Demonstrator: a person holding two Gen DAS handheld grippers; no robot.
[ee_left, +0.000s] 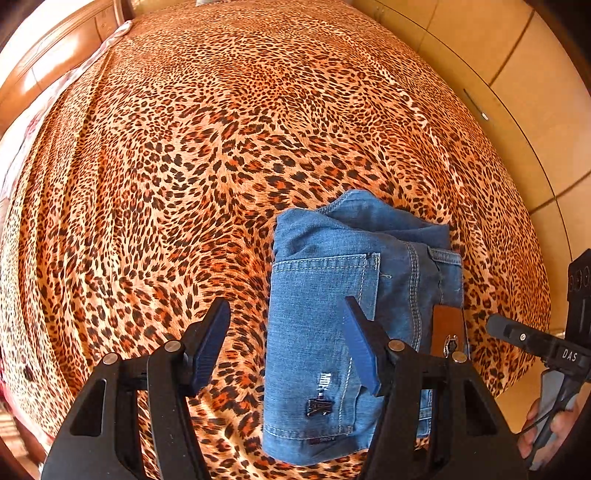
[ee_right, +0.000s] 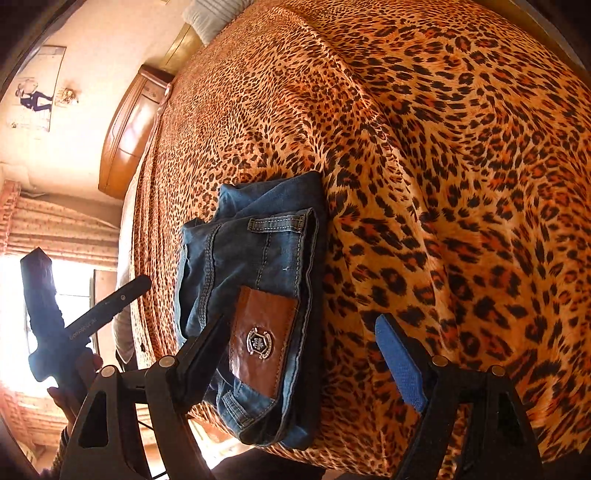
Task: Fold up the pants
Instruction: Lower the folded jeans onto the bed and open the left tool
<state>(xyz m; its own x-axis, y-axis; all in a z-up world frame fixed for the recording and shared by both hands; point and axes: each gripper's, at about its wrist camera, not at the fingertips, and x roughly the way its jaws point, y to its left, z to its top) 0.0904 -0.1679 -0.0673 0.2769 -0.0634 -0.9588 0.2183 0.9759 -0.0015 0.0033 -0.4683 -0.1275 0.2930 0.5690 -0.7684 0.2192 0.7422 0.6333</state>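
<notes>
The blue denim pants (ee_left: 332, 317) lie folded into a compact bundle on the leopard-print bedspread (ee_left: 207, 147), back pocket and brown leather patch (ee_left: 447, 332) up. My left gripper (ee_left: 286, 332) is open and empty, hovering above the bundle's left edge. In the right wrist view the pants (ee_right: 255, 273) lie near the bed's edge, leather patch (ee_right: 262, 339) facing me. My right gripper (ee_right: 306, 343) is open and empty over the waistband end. The right gripper's body also shows at the right edge of the left wrist view (ee_left: 554, 347).
The bedspread (ee_right: 461, 184) covers the whole bed. A wooden headboard (ee_left: 55, 59) and white pillow (ee_right: 210, 14) lie at the far end. Tiled floor (ee_left: 517, 92) runs along the bed's right side. A curtained window (ee_right: 55, 236) is behind the left gripper's body (ee_right: 66, 325).
</notes>
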